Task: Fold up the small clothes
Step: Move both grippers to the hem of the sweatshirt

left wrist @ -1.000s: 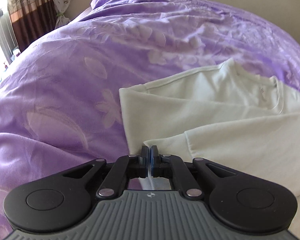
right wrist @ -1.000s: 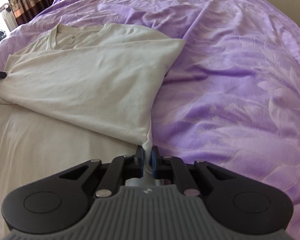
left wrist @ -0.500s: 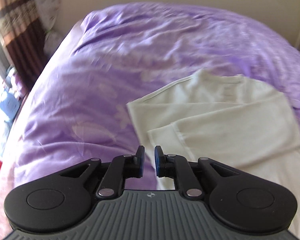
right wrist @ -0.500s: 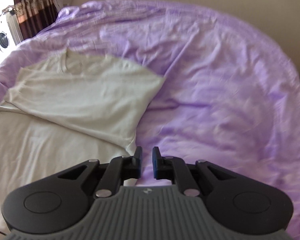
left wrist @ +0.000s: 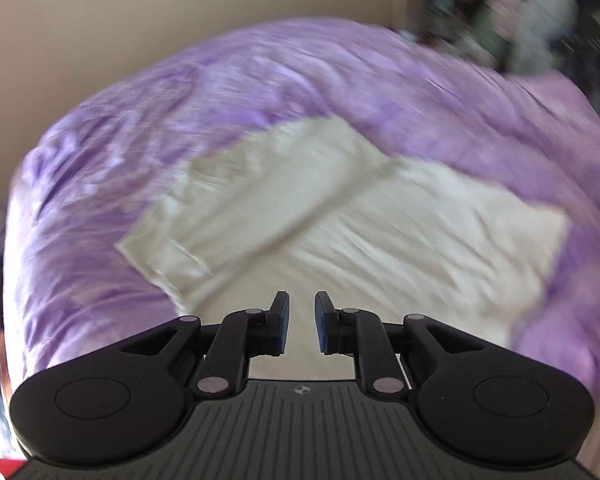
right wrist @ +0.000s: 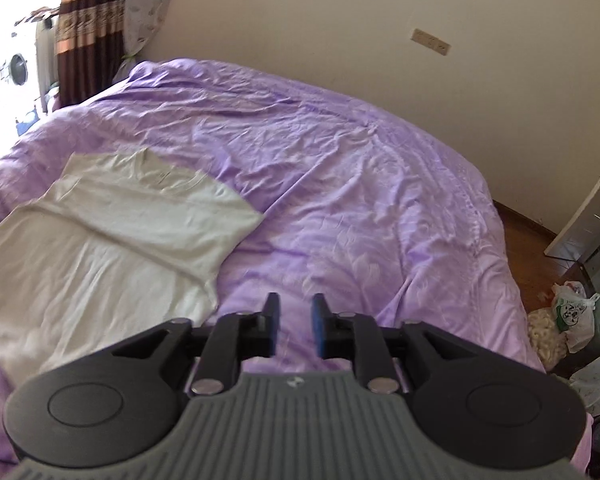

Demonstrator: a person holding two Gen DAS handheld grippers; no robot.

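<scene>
A cream T-shirt (left wrist: 340,216) lies flat on a purple bedspread (left wrist: 100,184), its sleeves folded in across the chest. In the blurred left wrist view my left gripper (left wrist: 301,322) hangs well above the shirt's lower part, jaws opening with nothing between them. In the right wrist view the same T-shirt (right wrist: 112,232) lies to the left, collar toward the wall. My right gripper (right wrist: 294,326) is high above the purple bedspread (right wrist: 360,200) just right of the shirt's folded edge, jaws opening and empty.
A beige wall (right wrist: 340,32) runs behind the bed. A striped curtain (right wrist: 88,28) and a washing machine (right wrist: 18,68) stand at the far left. Wooden floor (right wrist: 532,256), a white cabinet (right wrist: 588,220) and plastic bags (right wrist: 572,316) lie to the right of the bed.
Both grippers were shut on the shirt's sleeve edges a second ago. They let go, opened and rose away from the bed; the shirt now lies flat below. The left view has rolled.
</scene>
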